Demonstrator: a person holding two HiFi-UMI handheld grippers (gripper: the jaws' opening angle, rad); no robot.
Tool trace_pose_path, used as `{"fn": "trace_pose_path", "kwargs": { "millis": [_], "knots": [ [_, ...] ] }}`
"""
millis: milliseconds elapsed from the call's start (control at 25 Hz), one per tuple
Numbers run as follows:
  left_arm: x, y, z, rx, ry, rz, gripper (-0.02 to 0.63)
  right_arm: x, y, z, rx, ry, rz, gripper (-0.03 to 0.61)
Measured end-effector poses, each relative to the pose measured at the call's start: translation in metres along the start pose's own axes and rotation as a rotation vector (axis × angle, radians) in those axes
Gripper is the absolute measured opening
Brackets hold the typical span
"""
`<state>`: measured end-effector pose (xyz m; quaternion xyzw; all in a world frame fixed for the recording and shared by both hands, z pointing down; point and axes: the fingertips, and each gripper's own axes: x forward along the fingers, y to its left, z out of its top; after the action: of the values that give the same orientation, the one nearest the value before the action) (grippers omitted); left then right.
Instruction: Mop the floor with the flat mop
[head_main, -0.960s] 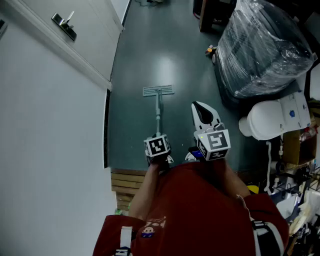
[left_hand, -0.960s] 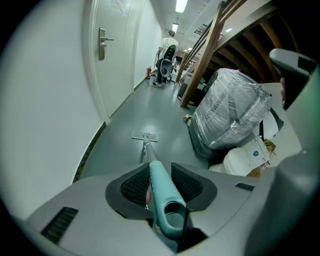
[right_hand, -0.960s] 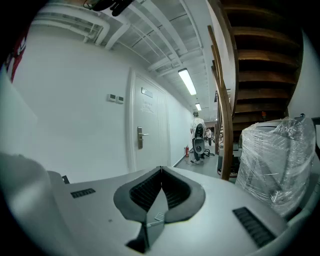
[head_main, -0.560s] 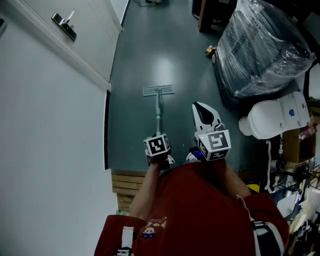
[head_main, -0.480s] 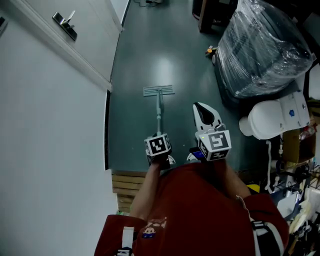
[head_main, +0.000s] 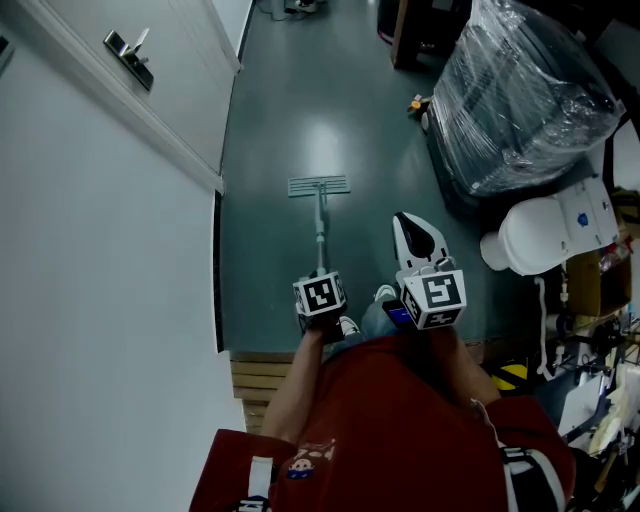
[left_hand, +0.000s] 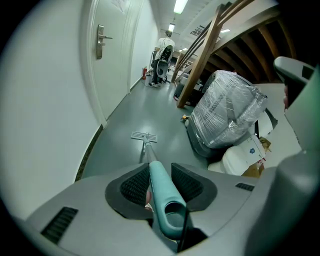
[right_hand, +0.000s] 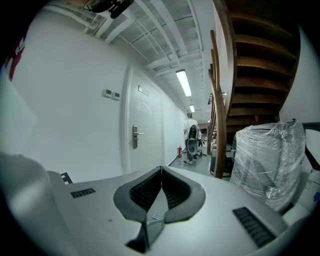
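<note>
Fingers of the left gripper clamp the teal grip of the flat mop. Its shaft runs straight from 6 to 12 o'clock over the dark floor, and the mop head lies flat at 12 o'clock, well ahead. At 3 o'clock of the shaft, near but apart, the right gripper has its fingers pressed together on nothing. Any stroke, I judge, goes along that axis, driven by the left gripper alone. A plastic-wrapped bundle stands at 2 o'clock.
</note>
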<state>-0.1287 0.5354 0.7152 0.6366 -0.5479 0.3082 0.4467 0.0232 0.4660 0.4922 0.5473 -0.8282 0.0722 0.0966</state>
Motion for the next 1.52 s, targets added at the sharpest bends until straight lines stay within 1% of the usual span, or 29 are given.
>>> {"fn": "trace_pose_path", "kwargs": {
  "millis": [80, 160, 200, 280, 440, 520, 600, 680, 840, 960, 1160, 1360, 1520],
  "knots": [
    [0.002, 0.001, 0.003, 0.009, -0.001, 0.008, 0.152, 0.003, -0.002, -0.002, 0.004, 0.001, -0.005, 0.018],
    [0.005, 0.007, 0.009, 0.032, -0.004, 0.043, 0.152, 0.01, -0.004, -0.002, 0.01, -0.008, 0.0, 0.018],
    [0.008, 0.008, 0.011, 0.036, -0.005, 0.047, 0.152, 0.014, -0.005, 0.0, 0.01, -0.016, 0.006, 0.02],
    [0.013, 0.002, 0.018, 0.032, -0.006, 0.03, 0.152, 0.023, -0.009, 0.004, 0.011, -0.024, 0.011, 0.018],
    [0.018, -0.006, 0.032, 0.037, 0.005, 0.033, 0.152, 0.039, -0.023, 0.01, 0.019, -0.023, 0.015, 0.018],
    [0.024, -0.013, 0.041, 0.026, 0.007, 0.015, 0.152, 0.05, -0.031, 0.012, 0.021, -0.024, 0.022, 0.02],
    [0.03, -0.019, 0.052, 0.026, 0.009, 0.018, 0.152, 0.06, -0.043, 0.012, 0.025, -0.012, 0.017, 0.018],
    [0.035, -0.023, 0.064, 0.035, 0.012, 0.041, 0.152, 0.071, -0.056, 0.013, 0.034, -0.008, 0.022, 0.02],
    [0.052, -0.038, 0.095, 0.042, 0.005, 0.051, 0.153, 0.096, -0.087, 0.018, 0.05, -0.009, 0.024, 0.02],
    [0.064, -0.048, 0.118, 0.055, 0.018, 0.081, 0.155, 0.117, -0.112, 0.024, 0.056, -0.006, 0.031, 0.019],
    [0.087, -0.081, 0.155, 0.03, 0.027, 0.046, 0.156, 0.15, -0.148, 0.041, 0.06, -0.044, 0.067, 0.02],
    [0.11, -0.101, 0.189, 0.002, 0.016, 0.056, 0.156, 0.175, -0.184, 0.042, 0.067, -0.015, 0.072, 0.02],
    [0.121, -0.109, 0.208, -0.024, 0.016, 0.076, 0.156, 0.191, -0.204, 0.048, 0.062, -0.029, 0.098, 0.02]
  ]
}}
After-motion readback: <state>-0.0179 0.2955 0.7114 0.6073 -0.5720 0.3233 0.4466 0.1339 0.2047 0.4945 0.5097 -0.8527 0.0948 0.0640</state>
